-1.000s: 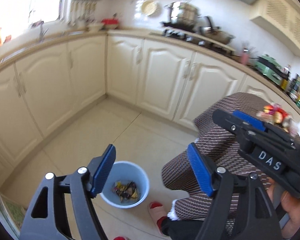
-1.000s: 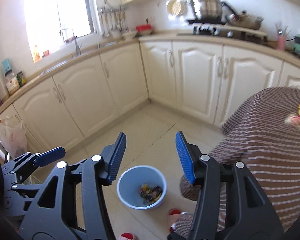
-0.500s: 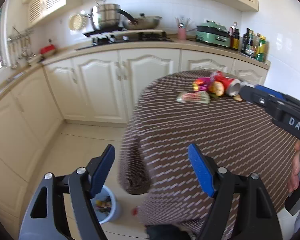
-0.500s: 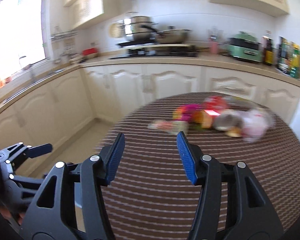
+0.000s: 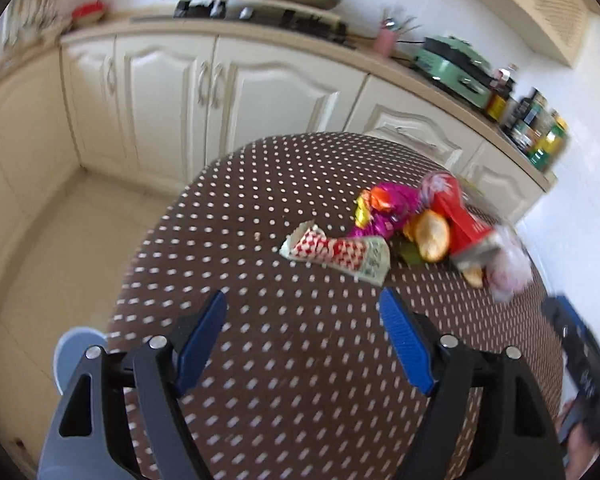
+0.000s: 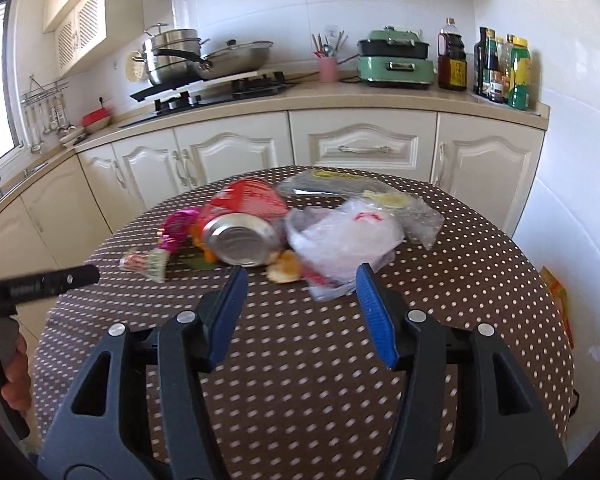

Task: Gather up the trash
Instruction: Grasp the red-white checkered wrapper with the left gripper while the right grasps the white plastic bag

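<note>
Left gripper [image 5: 302, 322]: jaws spread wide, nothing between them, hovering over the near part of the table [image 5: 300, 380]. Right gripper [image 6: 300, 300]: jaws likewise apart and empty, tips just short of the trash pile.

Bin [image 5: 74, 354]: pale blue, on the floor beside the table's left edge, only a sliver visible in the left view. Contents cannot be judged from here.

Trash all lies on the dotted tablecloth, in one cluster toward the far side:
- red-and-white checked wrapper [image 5: 336, 250], nearest the left gripper, flat, a little apart from the rest
- purple foil wrapper [image 5: 388, 208] just behind it, touching the orange peel [image 5: 432, 236]
- red can [image 6: 242, 236] on its side, base facing the right gripper
- second scrap of peel [image 6: 286, 266] just in front of the can
- crumpled clear plastic bag [image 6: 344, 236] beside the can, directly ahead of the right gripper
- further clear packaging [image 6: 332, 182] behind the bag; the left view is motion-blurred, so the count of pieces is probably six or seven, not certain

Progress: no item is held, and the whole visible pile remains to be cleared. Judged stage: approach for a pick. Checked wrapper is the likely target for the left, bag or peel for the right. Each piece must then be carried off the table edge to the bin

Beyond the table: cream cabinets [image 6: 364, 148], counter with stove, pans [image 6: 204, 60], green cooker [image 6: 396, 60], bottles [image 6: 500, 68]
</note>
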A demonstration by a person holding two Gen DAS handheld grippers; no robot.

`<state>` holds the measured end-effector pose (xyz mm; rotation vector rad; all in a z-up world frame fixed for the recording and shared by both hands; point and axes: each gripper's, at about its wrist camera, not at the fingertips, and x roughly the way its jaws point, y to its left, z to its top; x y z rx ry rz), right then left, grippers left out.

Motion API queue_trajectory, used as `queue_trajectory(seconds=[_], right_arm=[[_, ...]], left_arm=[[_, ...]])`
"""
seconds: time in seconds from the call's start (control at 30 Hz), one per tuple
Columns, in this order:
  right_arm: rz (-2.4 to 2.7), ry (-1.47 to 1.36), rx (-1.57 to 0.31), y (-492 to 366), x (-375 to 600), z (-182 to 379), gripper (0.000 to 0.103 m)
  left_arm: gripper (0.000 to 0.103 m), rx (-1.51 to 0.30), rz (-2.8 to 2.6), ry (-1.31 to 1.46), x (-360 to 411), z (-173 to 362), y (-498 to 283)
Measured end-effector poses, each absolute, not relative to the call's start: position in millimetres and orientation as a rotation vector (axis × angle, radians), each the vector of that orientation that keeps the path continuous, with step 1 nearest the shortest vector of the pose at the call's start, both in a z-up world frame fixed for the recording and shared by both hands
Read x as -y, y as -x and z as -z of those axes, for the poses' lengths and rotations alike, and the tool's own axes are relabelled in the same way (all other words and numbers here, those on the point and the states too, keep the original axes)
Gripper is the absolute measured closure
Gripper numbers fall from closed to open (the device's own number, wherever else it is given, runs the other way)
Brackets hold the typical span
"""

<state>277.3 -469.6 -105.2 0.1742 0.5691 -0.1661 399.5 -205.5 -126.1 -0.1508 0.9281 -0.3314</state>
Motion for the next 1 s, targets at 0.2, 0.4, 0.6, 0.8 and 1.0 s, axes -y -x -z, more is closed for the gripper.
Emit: queue_trajectory(seconds=[0.2, 0.4, 0.6, 0.8, 1.0], right_arm=[[0.167, -0.205, -0.588, -294, 489, 112, 0.046], [0.165, -0.221, -0.593, -304, 501, 113, 0.044], [0.164, -0.243, -0.603, -309, 508, 114, 0.043], [0.160, -0.238, -0.603, -309, 507, 114, 0.043], [0.180, -0.230, -0.606, -309, 506, 114, 0.043]], left_arm=[[0.026, -0.957, 0.255, 0.201, 223, 136, -433], [0.026, -0.976, 0.194, 0.237, 232, 143, -455], [0.026, -0.984, 0.158, 0.069, 257, 148, -460], [0.054, -0.958, 0.179, -0.026, 256, 148, -448], [0.069, -0.936, 0.245, -0.003, 239, 147, -435]])
